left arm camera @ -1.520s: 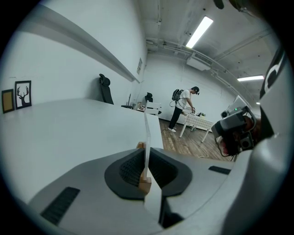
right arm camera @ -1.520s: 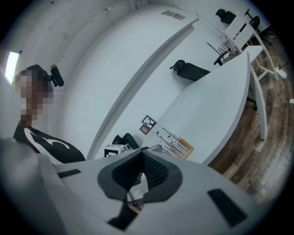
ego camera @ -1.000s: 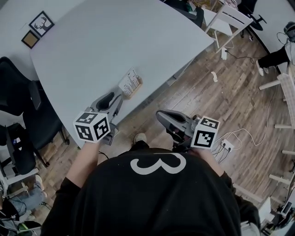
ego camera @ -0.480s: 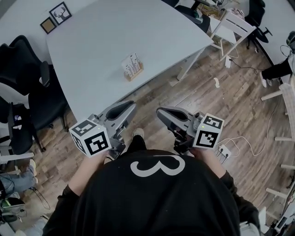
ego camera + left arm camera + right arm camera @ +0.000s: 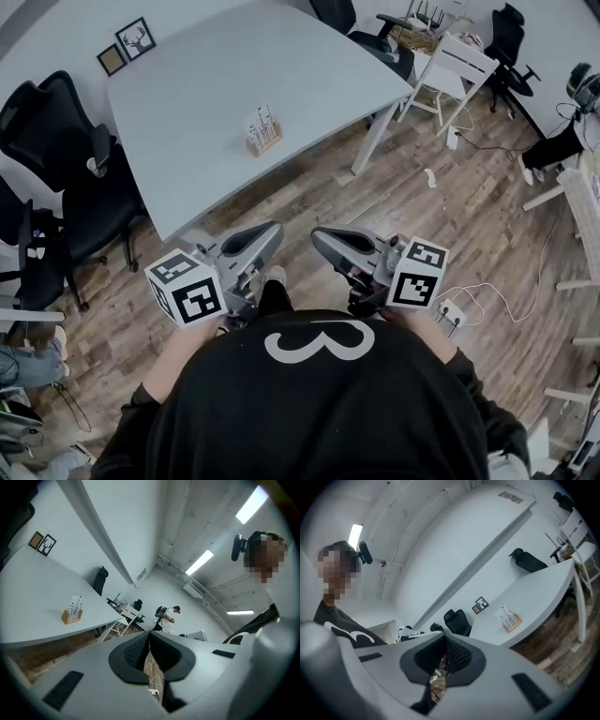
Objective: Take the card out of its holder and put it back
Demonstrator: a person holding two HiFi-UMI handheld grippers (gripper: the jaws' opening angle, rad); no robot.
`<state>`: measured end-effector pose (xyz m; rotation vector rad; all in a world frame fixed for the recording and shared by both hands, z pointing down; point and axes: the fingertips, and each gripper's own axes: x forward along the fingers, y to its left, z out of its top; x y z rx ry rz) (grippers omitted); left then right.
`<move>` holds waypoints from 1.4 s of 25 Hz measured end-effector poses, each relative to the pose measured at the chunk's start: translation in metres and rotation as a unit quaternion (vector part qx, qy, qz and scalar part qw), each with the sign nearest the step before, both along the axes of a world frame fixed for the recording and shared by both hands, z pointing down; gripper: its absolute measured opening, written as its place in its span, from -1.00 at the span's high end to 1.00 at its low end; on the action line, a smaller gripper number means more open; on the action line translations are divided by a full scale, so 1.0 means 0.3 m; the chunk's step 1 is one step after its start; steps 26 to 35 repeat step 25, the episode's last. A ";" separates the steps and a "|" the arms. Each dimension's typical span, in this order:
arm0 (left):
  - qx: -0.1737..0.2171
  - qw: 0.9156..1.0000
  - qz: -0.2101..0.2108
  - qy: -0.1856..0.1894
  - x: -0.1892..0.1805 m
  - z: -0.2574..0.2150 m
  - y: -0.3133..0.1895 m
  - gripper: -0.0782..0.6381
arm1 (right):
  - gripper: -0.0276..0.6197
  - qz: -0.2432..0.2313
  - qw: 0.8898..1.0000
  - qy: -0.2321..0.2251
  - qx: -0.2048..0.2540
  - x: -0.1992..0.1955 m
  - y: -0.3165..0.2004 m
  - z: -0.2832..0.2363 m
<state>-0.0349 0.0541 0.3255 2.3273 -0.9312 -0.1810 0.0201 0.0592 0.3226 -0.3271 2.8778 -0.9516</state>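
Observation:
A white printed card (image 5: 262, 121) stands upright in its small wooden holder (image 5: 265, 143) on the pale grey table (image 5: 206, 84), near the table's front edge. Both grippers hang over the wooden floor close to the person's body, well short of the table. My left gripper (image 5: 267, 234) is shut with nothing between its jaws. My right gripper (image 5: 323, 239) is shut and empty too. The left gripper view has the card (image 5: 76, 605) and holder (image 5: 71, 617) far off at left beyond the left gripper (image 5: 149, 641). In the right gripper view the card (image 5: 506, 613) lies beyond the right gripper (image 5: 444, 654).
Black office chairs (image 5: 56, 122) crowd the table's left side and a white chair (image 5: 459, 56) stands at its right. Two framed pictures (image 5: 136, 37) lean at the table's far corner. A power strip with cables (image 5: 452, 305) lies on the floor. A person (image 5: 167, 616) stands far back.
The person has backed away from the table. My left gripper has drawn back from beside the holder to the body and its jaws have gone from open to shut. The right gripper has hardly moved.

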 end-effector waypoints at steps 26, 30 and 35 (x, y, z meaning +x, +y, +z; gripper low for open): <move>0.031 0.999 0.010 -0.008 0.105 -0.037 0.157 0.73 | 0.89 0.007 1.000 0.005 0.003 0.099 0.163 0.003; 0.031 0.999 0.010 -0.008 0.105 -0.037 0.157 0.73 | 0.89 0.007 1.000 0.005 0.003 0.099 0.163 0.003; 0.031 0.999 0.010 -0.008 0.105 -0.037 0.157 0.73 | 0.89 0.007 1.000 0.005 0.003 0.099 0.163 0.003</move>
